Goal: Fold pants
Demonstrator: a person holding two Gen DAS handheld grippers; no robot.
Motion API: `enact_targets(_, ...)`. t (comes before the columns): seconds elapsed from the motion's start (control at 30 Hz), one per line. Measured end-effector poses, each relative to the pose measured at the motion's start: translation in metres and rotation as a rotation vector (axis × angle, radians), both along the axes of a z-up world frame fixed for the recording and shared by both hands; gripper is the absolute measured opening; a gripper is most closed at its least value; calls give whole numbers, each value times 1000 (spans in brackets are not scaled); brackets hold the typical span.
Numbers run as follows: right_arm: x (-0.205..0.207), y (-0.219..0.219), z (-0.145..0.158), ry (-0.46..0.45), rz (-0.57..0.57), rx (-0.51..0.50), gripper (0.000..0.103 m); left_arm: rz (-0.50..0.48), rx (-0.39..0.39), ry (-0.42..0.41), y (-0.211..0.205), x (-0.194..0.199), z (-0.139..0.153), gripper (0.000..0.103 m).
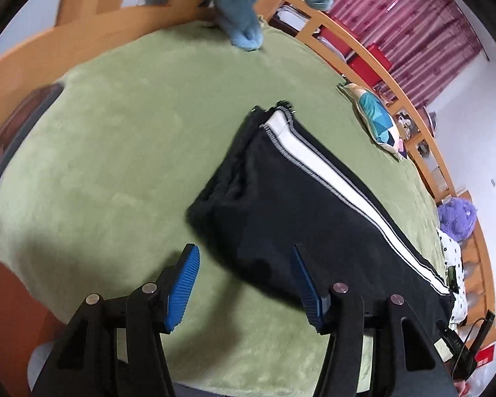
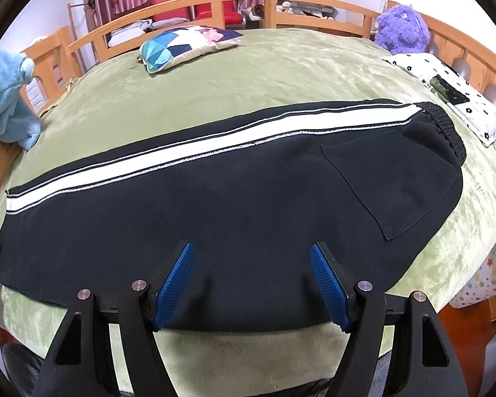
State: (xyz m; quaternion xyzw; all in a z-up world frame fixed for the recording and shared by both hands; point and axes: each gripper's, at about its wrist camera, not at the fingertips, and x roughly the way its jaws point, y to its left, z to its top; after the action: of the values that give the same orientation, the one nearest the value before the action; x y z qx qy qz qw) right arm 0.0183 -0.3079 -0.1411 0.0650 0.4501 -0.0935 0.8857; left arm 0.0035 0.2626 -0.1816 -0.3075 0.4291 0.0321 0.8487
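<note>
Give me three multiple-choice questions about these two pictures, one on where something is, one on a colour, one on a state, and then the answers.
1. Where do the pants lie?
A. on the green blanket
B. on a chair
C. on the floor

2. What colour is the stripe along the leg?
A. red
B. white
C. yellow

3. How do the right tongs stand?
A. shut on the waistband
B. shut on nothing
C. open

Answers: 1 A, green plush shows all around them. 2 B, a white band runs the leg's length. 3 C, the blue pads stand wide apart with nothing gripped.
</note>
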Motion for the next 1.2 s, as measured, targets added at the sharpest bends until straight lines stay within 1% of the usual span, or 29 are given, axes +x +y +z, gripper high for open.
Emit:
enact_targets(0.07, -3, 1, 1, -3, 3, 4, 72, 11, -3, 7, 5, -3, -6, 55)
enact_targets(0.13, -4, 2, 1, -4, 0, 4, 72, -4, -25, -1, 8, 0, -12, 55)
enact_targets(0.3, -4, 5, 0, 5, 8, -20, 72, -13, -22, 6, 7, 23, -20, 54)
enact_targets(0.4, -6, -1, -1, 12, -9, -33, 72, 17, -21, 27, 10, 37, -26, 53)
enact_targets(0.47, -8, -11, -2, 17, -37, -29, 72, 56, -14, 30, 12, 42, -27, 46)
enact_targets(0.5, -10, -17, -2, 18, -55, -21, 72, 73, -5, 38, 14, 45, -27, 35)
enact_targets(0.57, -12, -28, 0, 14, -80, -5, 72, 65, -26, 46, 18, 48, -27, 23)
enact_targets(0.6, -13, -32, 1, 10, -89, -4, 72, 50, -13, 38, 17, 48, -21, 22)
enact_targets(0.63, -14, -34, 2, 6, -94, -7, 72, 40, 14, 29, 14, 49, -15, 21)
enact_targets(0.67, -16, -37, 5, -3, -97, -12, 72, 29, 70, 20, 8, 48, -4, 21)
enact_targets(0.8, -25, -47, 13, -37, -87, -21, 72, 8, 328, 28, -30, 52, 45, 21)
enact_targets(0.83, -28, -51, 14, -48, -84, -20, 72, 8, 369, 23, -39, 53, 55, 21)
enact_targets(0.9, -32, -59, 17, -65, -80, -14, 72, -23, 494, -9, -71, 56, 83, 21)
enact_targets(0.97, -38, -70, 19, -86, -78, 7, 72, -68, 543, -62, -100, 54, 106, 21)
enact_targets(1.0, -43, -79, 20, -106, -78, 32, 72, -107, 559, -94, -122, 54, 121, 21)
enact_targets(1.07, -49, -96, 21, -128, -80, 62, 72, -161, 583, -125, -157, 56, 140, 21)
enact_targets(1.17, -59, -122, 20, -155, -86, 79, 72, -258, 632, -171, -227, 58, 161, 21)
enact_targets(1.2, -60, -130, 20, -160, -91, 84, 72, -301, 631, -186, -256, 59, 165, 21)
